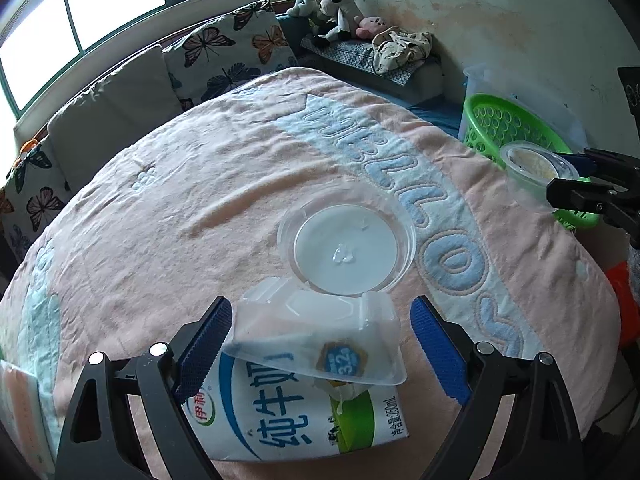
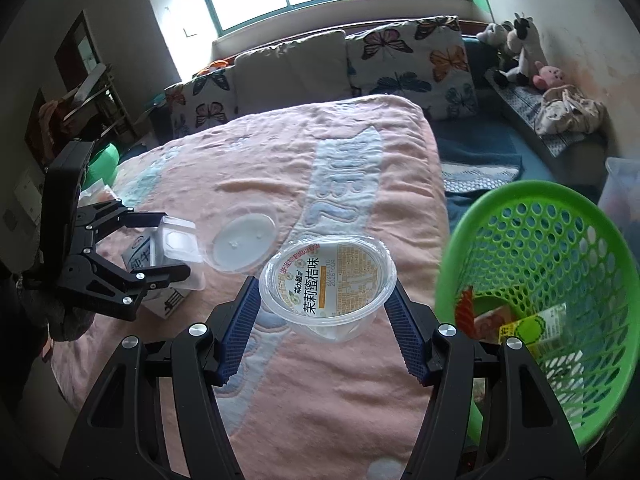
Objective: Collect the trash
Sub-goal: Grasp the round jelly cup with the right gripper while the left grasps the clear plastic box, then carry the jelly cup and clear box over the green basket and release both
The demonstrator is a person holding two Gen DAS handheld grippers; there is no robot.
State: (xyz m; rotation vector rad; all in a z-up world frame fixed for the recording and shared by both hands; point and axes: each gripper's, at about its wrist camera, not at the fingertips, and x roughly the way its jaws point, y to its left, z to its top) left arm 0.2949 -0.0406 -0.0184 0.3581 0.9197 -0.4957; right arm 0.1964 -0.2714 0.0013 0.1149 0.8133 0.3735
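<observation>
My left gripper (image 1: 320,307) hangs open over a clear square plastic tub (image 1: 320,332) that lies tipped on a white milk carton (image 1: 288,420). Its blue pads flank the tub, with a gap on the right side. Just beyond lies a round clear lid (image 1: 348,252) on the pink blanket (image 1: 180,200). My right gripper (image 2: 323,286) is shut on a round clear jelly cup (image 2: 332,280) with a printed seal, held above the blanket next to the green mesh basket (image 2: 452,256). The tub (image 2: 180,244) and lid (image 2: 244,244) show at the left gripper (image 2: 176,244).
The basket holds wrappers (image 2: 532,324) at its bottom and stands off the blanket's right edge. Butterfly cushions (image 2: 404,60) line the far side under the window. Plush toys (image 1: 336,8) and a crumpled cloth sit by the wall. A clear plastic bin (image 2: 624,188) stands behind the basket.
</observation>
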